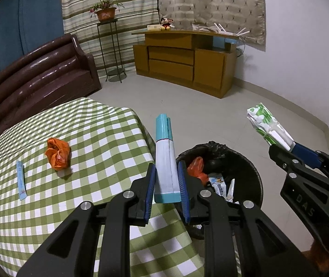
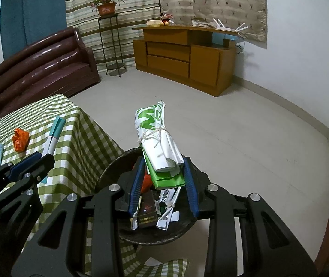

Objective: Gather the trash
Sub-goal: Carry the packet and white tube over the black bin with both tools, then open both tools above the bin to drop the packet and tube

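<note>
My left gripper (image 1: 166, 175) is shut on a long teal and white box (image 1: 165, 161), held upright at the table's edge beside the bin. My right gripper (image 2: 164, 173) is shut on a rolled green and white paper bundle (image 2: 156, 138) tied with string, held over the black trash bin (image 2: 109, 173). The bin (image 1: 252, 168) holds several wrappers and an orange bag. A crumpled orange bag (image 1: 57, 153) and a thin blue sachet (image 1: 21, 180) lie on the green checked tablecloth (image 1: 83, 184). The right gripper with its bundle (image 1: 268, 124) also shows in the left wrist view.
A brown leather sofa (image 1: 37, 73) stands behind the table. A wooden cabinet (image 1: 182, 60) and a plant stand (image 1: 109, 46) are at the far wall. Pale floor (image 1: 199, 110) lies beyond the bin.
</note>
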`<state>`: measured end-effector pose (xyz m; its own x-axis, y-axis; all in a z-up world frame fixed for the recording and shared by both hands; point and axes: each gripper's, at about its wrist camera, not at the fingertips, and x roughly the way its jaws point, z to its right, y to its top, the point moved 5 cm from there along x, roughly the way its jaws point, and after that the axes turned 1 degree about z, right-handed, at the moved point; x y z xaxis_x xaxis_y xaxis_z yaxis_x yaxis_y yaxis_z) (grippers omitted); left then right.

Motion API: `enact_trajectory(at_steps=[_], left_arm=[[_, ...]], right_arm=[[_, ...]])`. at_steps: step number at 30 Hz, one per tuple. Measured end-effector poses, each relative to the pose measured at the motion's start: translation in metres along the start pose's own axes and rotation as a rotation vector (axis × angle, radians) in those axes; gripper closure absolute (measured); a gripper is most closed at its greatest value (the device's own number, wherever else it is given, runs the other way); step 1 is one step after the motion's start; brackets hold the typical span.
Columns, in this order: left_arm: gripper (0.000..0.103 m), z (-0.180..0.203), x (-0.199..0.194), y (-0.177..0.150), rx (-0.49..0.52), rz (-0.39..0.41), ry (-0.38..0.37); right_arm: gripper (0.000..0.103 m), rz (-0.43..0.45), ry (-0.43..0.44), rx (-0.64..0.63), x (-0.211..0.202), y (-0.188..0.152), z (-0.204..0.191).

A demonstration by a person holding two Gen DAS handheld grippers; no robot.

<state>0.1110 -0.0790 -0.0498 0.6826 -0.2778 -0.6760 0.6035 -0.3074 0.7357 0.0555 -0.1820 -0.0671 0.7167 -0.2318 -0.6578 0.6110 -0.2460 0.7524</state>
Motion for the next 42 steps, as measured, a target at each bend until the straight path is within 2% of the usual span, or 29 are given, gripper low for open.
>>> enact_trajectory(at_steps=[11, 12, 14, 17, 24, 28, 34, 42], left_arm=[[0.079, 0.011, 0.020, 0.003, 0.012, -0.029, -0.005], [0.076, 0.011, 0.022, 0.003, 0.013, -0.036, -0.007], [0.059, 0.011, 0.024, 0.001, 0.004, -0.044, -0.007], [0.058, 0.011, 0.026, 0.001, -0.005, -0.052, -0.009], [0.049, 0.009, 0.023, 0.002, -0.012, -0.050, -0.006], [0.044, 0.004, 0.018, 0.001, -0.018, -0.045, 0.004], [0.041, -0.015, 0.009, -0.002, -0.046, -0.042, 0.029], [0.040, -0.058, -0.011, -0.010, -0.094, -0.026, 0.087]], right_arm=[[0.067, -0.024, -0.020, 0.035, 0.014, -0.007, 0.008], [0.067, -0.028, -0.023, 0.040, 0.015, -0.008, 0.010], [0.061, -0.025, -0.029, 0.049, 0.015, -0.007, 0.012], [0.061, -0.019, -0.032, 0.052, 0.014, -0.006, 0.013], [0.060, -0.013, -0.035, 0.049, 0.012, -0.006, 0.012], [0.053, -0.010, -0.035, 0.050, 0.011, -0.005, 0.012], [0.048, -0.004, -0.024, 0.025, 0.007, -0.005, 0.001], [0.046, 0.023, -0.017, -0.010, -0.004, -0.002, -0.008]])
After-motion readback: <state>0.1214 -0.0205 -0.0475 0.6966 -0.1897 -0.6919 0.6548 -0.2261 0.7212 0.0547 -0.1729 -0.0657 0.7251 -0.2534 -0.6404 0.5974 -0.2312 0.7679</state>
